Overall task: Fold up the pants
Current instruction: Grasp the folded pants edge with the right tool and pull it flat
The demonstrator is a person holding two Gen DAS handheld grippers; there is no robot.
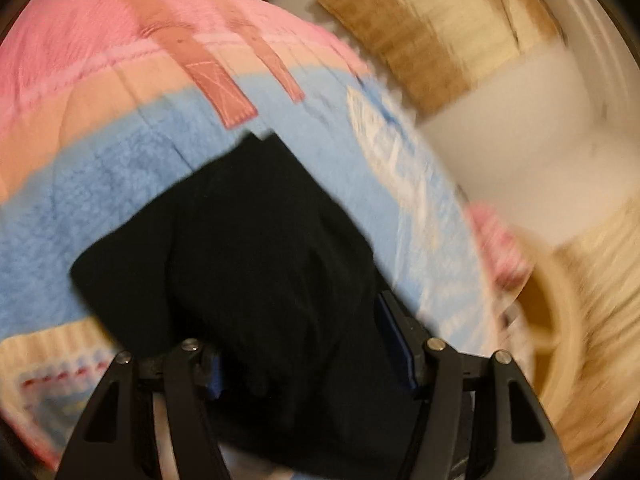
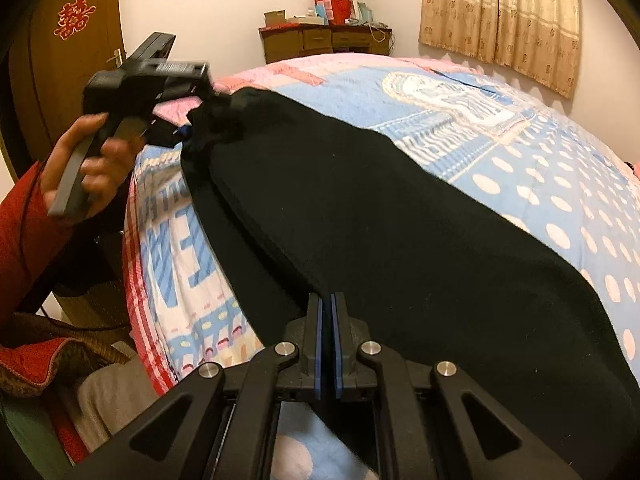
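With the black fabric pants [image 2: 400,208] stretched along the patterned blue-and-pink bedspread [image 2: 520,128], our right gripper [image 2: 328,312] pinched shut on one edge and left gripper [image 1: 312,344] bunching the other end between part-spread jaws, uneven tension risks a skewed fold.

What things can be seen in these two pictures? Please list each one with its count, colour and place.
pants: one, black, lying lengthwise on the bed
bedspread: one, pink and blue with white dots, covering the bed
curtain: one, beige patterned, on the far wall at upper right
cabinet: one, brown, against the far wall, with boxes and bags on top
door: one, dark brown with a red ornament, at left
left gripper: one, black, at the far end of the pants, bunched cloth between its fingers
right gripper: one, black with blue pads, jaws shut at the near edge of the pants
hand: one, red sleeve, holding the left gripper's handle
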